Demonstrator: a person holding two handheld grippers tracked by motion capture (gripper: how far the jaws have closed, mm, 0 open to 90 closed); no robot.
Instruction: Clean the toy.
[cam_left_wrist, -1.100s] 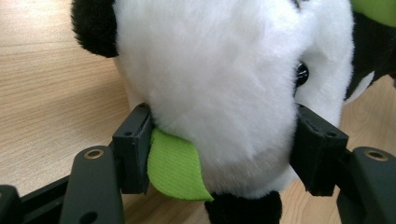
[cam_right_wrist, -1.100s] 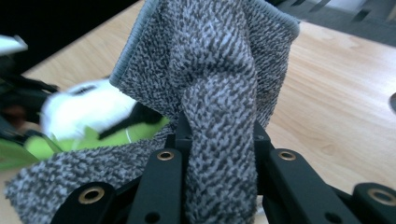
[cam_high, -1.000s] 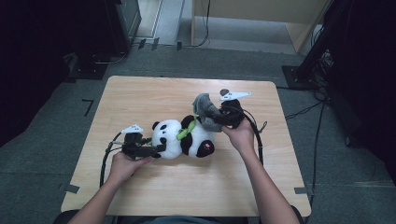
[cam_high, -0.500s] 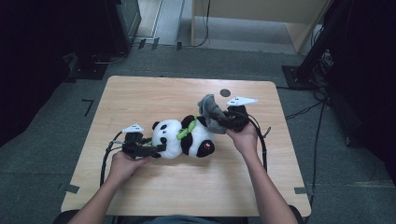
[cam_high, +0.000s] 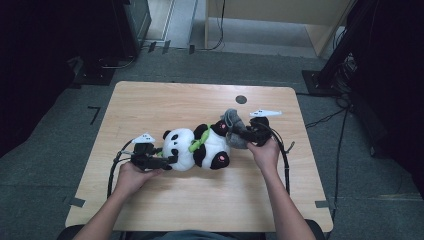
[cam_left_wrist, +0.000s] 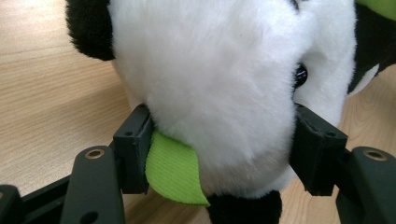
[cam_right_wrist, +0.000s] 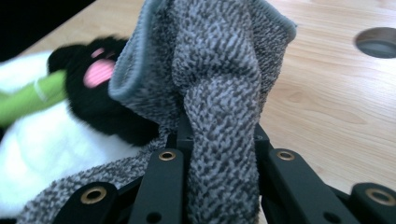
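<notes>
left tongs (cam_left_wrist: 219, 154): clamped on white-and-black plush panda toy's (cam_high: 197, 147) head | right tongs (cam_right_wrist: 219, 154): pinching grey knitted sock (cam_right_wrist: 215, 79) at panda's feet | wooden bench (cam_high: 165, 102)

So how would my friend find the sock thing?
Look at the wooden table; a plush panda lies in the middle. By its feet, the right gripper is pinching a grey sock. It is the speckled knitted thing, not furry like the panda.
</notes>
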